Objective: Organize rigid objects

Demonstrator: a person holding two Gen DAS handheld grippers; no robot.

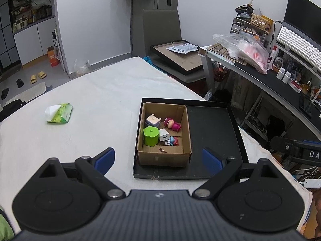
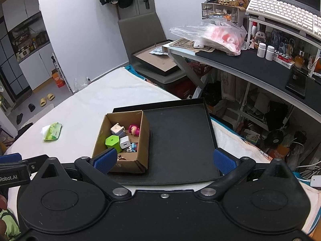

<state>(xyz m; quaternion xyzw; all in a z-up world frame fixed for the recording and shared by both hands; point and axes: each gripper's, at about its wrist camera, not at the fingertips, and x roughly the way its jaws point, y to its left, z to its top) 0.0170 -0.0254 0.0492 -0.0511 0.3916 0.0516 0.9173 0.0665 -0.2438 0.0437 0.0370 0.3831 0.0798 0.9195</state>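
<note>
A cardboard box stands in the left part of a black tray on the white table. In the box lie a green hexagonal container, a white charger cube, a pink doll, a pale toy, a blue-and-red figure and a small brown item. My left gripper is open and empty, just short of the box. My right gripper is open and empty over the tray's near edge, beside the box.
A green tissue pack lies on the white table to the left. A desk with a plastic bag, bottles and keyboard stands at right. A chair with a framed board is beyond the table.
</note>
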